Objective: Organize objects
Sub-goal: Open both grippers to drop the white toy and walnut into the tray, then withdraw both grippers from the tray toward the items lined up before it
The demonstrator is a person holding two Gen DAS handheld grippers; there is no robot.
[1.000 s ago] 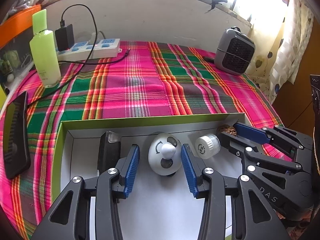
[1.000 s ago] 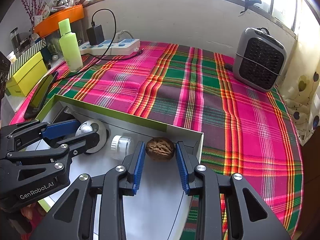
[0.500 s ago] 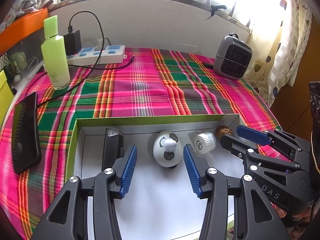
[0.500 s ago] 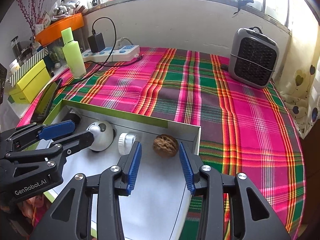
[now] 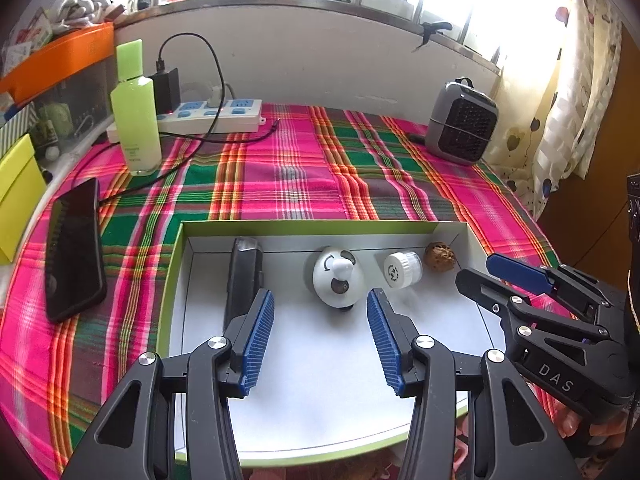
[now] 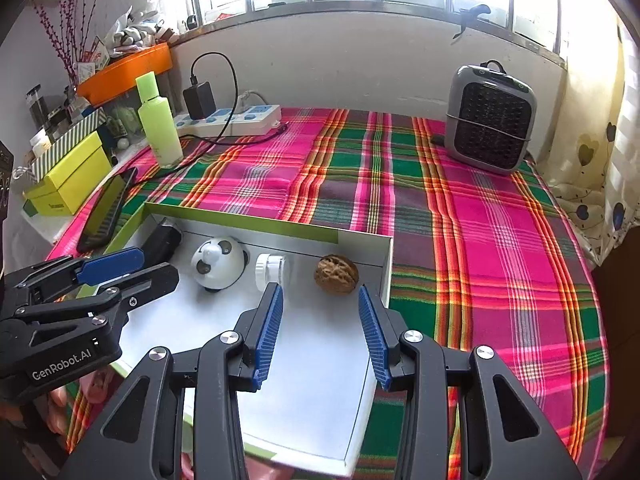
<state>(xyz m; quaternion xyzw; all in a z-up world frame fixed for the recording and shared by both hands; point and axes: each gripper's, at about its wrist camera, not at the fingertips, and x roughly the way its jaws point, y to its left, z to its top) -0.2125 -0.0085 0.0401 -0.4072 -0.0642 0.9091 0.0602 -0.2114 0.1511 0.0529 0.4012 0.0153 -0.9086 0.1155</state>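
Hovering over the tray, both grippers empty w/ jaws open

Left gripper (image 5: pixel 320 334) sits just short of the panda toy (image 5: pixel 338 278), right gripper (image 6: pixel 320 330) just short of the walnut (image 6: pixel 336 274); jaws have just been opening, nothing between them. Both things lie along the far wall of the white tray (image 5: pixel 320 227) on the worktop, beside a small white jar (image 5: pixel 402 270) and a black case (image 5: pixel 244 276). Walnut: prob. light, hard, bumpy (grips ok), take across its middle. Panda: smooth, rounded, likely slippery; grab the wide body.

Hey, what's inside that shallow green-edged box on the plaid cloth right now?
Along the far wall of the box: a black device, a white panda-faced toy, a small white capped jar and a walnut. The box's near edge is covered by the grippers.
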